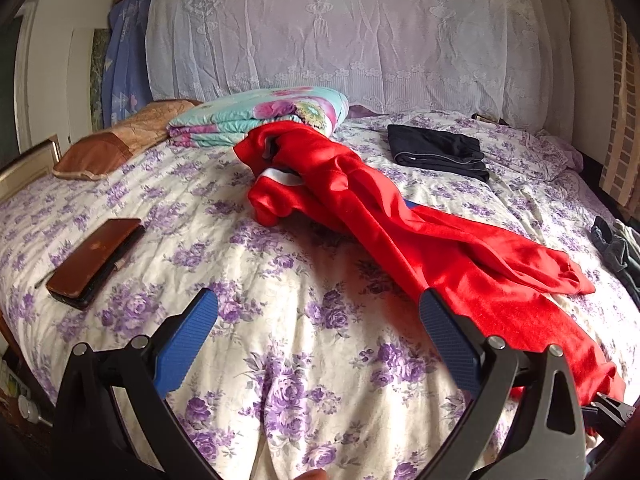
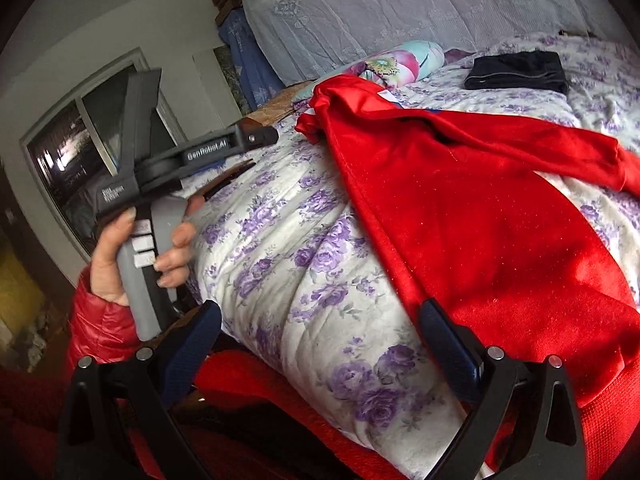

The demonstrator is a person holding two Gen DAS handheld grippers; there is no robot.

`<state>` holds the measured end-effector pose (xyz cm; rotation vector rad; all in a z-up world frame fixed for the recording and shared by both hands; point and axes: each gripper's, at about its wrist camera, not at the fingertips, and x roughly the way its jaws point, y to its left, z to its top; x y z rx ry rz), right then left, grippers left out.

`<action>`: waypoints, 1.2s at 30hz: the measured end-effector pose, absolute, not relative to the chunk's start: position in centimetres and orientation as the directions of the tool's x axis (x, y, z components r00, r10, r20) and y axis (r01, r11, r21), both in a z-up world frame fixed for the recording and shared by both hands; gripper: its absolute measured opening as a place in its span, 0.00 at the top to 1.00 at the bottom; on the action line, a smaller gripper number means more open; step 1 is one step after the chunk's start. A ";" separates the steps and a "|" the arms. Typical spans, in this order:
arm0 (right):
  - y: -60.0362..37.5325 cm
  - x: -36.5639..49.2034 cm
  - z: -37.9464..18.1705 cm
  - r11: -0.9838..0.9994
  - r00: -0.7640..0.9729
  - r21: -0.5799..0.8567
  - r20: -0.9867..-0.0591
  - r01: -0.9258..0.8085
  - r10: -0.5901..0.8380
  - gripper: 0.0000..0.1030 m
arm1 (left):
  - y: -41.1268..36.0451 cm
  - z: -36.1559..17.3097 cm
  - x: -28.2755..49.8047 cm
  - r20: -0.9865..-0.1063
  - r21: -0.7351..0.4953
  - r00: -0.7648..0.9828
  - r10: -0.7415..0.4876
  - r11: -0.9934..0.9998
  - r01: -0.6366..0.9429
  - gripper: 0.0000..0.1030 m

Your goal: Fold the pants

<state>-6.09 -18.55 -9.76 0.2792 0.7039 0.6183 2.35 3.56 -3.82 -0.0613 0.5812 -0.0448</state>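
Left wrist view: left gripper (image 1: 318, 316) jaws spread wide, empty, above the bed (image 1: 280, 360). Red pants (image 1: 400, 216) lay rumpled diagonally across it; waistband bunched, lower hem cut off by the frame. Right gripper (image 2: 320, 326) likewise agape, empty.

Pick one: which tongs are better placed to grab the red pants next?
Probably right. The right tongs are open with one finger already at the red pants edge. The left tongs, also open, hover over bare floral bedspread, pants off to their side.
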 end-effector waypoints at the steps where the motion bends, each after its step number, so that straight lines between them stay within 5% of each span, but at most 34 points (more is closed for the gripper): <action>1: -19.0 -6.0 -9.7 0.772 0.587 0.468 -0.505 -0.430 0.633 0.03 | 3.9 -4.3 2.6 -0.558 -0.097 0.826 -0.080 0.995 0.031 0.04; 9: -20.5 -5.6 -9.5 0.597 0.496 0.691 -0.382 -0.408 0.780 0.03 | 5.6 -8.7 5.6 -0.637 -0.214 0.758 -0.142 0.977 0.003 0.04; 16: -17.6 -4.0 -9.9 0.500 0.427 0.784 -0.335 -0.368 0.840 0.03 | 4.6 -9.5 5.9 -0.633 -0.125 0.769 -0.084 0.992 0.005 0.04; 21: -18.7 -2.0 -10.8 0.494 0.561 0.851 -0.322 -0.182 0.762 0.06 | 6.1 -9.5 5.6 -0.598 -0.232 0.786 -0.156 0.973 0.016 0.04; 23: -20.5 -1.3 -11.0 0.504 0.669 0.860 -0.328 -0.082 0.667 0.27 | 5.8 -9.5 5.6 -0.600 -0.211 0.786 -0.144 0.977 0.019 0.04; 26: -24.2 -0.9 -11.3 0.526 0.794 0.851 -0.320 0.001 0.516 0.45 | 5.3 -9.5 5.6 -0.605 -0.184 0.785 -0.132 0.983 0.023 0.04; 29: -28.1 -1.7 -10.9 0.564 0.871 0.824 -0.315 0.055 0.376 0.53 | 5.6 -9.5 5.4 -0.596 -0.197 0.790 -0.146 0.980 0.032 0.05; 34: -31.1 -1.3 -11.1 0.574 0.853 0.818 -0.321 0.031 0.412 0.92 | 5.6 -9.6 5.5 -0.601 -0.184 0.788 -0.137 0.982 0.031 0.04; 36: -30.7 -1.8 -10.7 0.554 0.808 0.833 -0.317 -0.014 0.497 0.89 | 5.5 -9.6 5.6 -0.606 -0.175 0.784 -0.133 0.984 0.032 0.04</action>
